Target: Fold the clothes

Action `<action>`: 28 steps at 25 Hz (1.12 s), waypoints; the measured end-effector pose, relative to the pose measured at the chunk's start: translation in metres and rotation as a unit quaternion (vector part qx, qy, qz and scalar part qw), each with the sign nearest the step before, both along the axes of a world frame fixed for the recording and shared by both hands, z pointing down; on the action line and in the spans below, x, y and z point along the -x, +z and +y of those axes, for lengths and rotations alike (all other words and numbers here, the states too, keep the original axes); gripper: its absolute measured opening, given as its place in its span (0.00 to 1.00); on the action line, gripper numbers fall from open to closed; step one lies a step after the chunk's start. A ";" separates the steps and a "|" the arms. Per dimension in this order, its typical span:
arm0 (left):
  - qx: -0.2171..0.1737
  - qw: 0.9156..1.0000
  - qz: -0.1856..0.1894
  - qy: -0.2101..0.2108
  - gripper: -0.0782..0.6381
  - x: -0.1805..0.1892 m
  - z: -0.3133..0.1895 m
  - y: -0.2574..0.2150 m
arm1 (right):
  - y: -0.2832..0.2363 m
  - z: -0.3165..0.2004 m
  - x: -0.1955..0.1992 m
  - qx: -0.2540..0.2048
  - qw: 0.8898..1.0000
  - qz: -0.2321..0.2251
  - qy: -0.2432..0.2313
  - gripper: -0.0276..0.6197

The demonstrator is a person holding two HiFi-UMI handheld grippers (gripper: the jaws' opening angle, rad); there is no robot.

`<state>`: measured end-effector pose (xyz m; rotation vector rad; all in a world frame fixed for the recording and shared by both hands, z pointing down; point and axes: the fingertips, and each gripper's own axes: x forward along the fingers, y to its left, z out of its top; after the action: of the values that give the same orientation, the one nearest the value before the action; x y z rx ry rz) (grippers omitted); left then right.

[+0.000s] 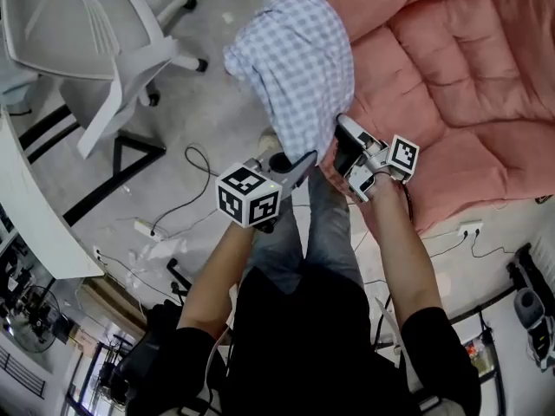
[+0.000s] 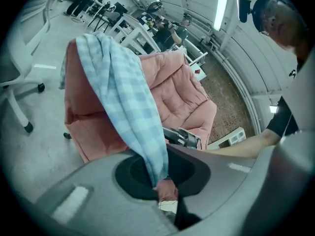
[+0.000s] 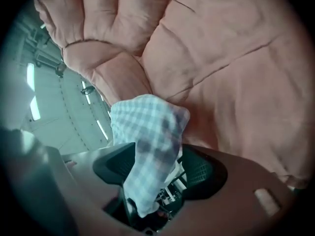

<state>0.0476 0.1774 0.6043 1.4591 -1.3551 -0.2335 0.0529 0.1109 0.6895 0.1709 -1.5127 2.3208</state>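
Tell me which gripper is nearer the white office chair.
Left. The left gripper is on the side toward the chair, floor between; the right gripper is farther, beside the pink quilt.

**Even indoor light, no hard shadows; both gripper views are fisheye with dark rims.**

Head view: bright and flat, the grey floor (image 1: 204, 120) evenly lit with only faint, soft shadows. It is sharp in the middle, and straight lines bow a little toward the edges. Left gripper view: long ceiling lights (image 2: 220, 6) blow out to white glare at the top. A black vignette rings the frame and the room curves hard at the rim. The checked cloth (image 2: 123, 97) is fairly crisp, the near foreground soft. Right gripper view: dimmer, with a warm pink cast off the quilt (image 3: 221, 58). The cloth is smeared and out of focus, and there is a cool teal tint along the left rim.
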 end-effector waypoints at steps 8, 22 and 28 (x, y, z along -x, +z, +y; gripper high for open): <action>-0.010 1.000 -0.001 0.010 0.17 -0.003 -0.004 -0.012 | 0.007 0.005 0.025 0.043 0.997 -0.041 0.056 0.58; 0.014 1.000 -0.004 -0.010 0.17 0.002 0.007 0.001 | 0.002 -0.037 0.027 -0.055 0.993 -0.044 0.095 0.24; 0.049 0.998 -0.029 -0.019 0.17 0.003 0.009 0.017 | -0.012 -0.060 0.017 -0.165 0.984 -0.017 0.058 0.10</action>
<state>0.0446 0.1863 0.6208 1.3678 -1.4227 -0.1484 0.0356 0.0507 0.6776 0.3137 -1.9448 2.1511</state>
